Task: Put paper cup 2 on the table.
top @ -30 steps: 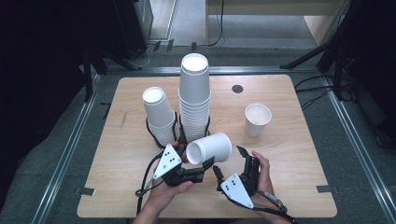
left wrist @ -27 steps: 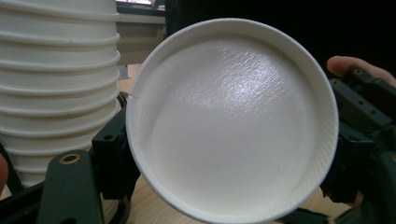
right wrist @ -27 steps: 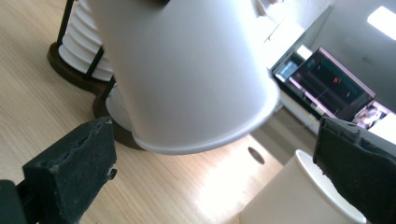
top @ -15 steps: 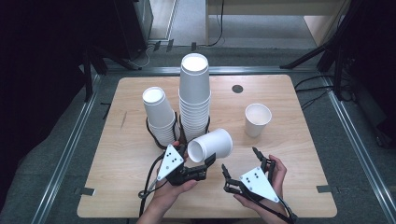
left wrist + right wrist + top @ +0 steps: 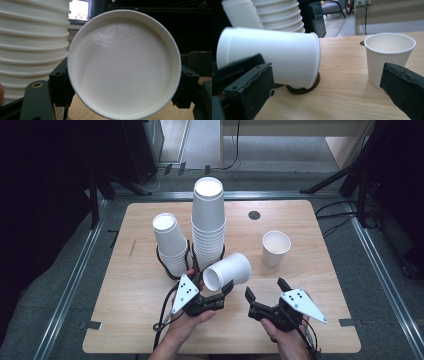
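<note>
At the near table edge, the right gripper [image 5: 264, 296] hangs with jaws wide and empty, while the left gripper [image 5: 224, 292] pinches a tipped paper cup [image 5: 227, 271] by its rim; a thin grip, so it could slip or buckle. Beyond stands the tall stack [image 5: 208, 222].

The left gripper [image 5: 220, 292] sits in the person's left hand [image 5: 187, 320], low near the table's near edge, jaws clamped and pointing up and to the right. The right gripper [image 5: 265, 295] rests in the right hand [image 5: 287, 332] just beside it, its jaws spread wide apart.
</note>
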`<move>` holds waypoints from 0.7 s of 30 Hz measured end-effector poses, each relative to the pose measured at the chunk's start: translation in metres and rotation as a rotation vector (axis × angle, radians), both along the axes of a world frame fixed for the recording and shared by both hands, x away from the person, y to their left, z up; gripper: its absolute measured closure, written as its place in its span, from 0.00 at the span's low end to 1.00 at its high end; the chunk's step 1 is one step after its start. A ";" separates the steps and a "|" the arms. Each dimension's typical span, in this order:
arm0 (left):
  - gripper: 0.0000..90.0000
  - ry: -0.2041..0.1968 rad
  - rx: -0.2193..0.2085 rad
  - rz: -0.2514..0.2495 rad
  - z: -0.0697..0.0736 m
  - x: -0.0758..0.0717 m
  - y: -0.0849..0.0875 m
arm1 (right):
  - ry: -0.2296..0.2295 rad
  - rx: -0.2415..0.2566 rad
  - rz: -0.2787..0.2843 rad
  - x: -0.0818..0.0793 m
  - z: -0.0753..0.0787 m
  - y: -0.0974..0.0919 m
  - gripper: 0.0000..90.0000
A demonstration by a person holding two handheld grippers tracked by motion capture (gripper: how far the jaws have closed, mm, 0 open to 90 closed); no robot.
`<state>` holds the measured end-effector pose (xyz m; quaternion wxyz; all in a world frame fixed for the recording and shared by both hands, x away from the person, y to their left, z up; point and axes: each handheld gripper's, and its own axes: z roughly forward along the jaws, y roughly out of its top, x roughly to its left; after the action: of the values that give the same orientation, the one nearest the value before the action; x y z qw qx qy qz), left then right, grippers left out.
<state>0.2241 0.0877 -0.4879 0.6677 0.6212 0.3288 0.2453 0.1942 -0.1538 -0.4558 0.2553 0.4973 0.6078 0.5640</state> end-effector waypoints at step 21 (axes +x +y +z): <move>0.25 -0.076 -0.018 0.021 -0.005 0.001 -0.014 | 0.358 0.682 -0.124 0.013 0.001 0.000 0.00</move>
<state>0.2247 0.0735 -0.4926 0.6826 0.6020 0.3121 0.2727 0.2070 -0.1537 -0.4549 -0.0011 0.6799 0.3890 0.6216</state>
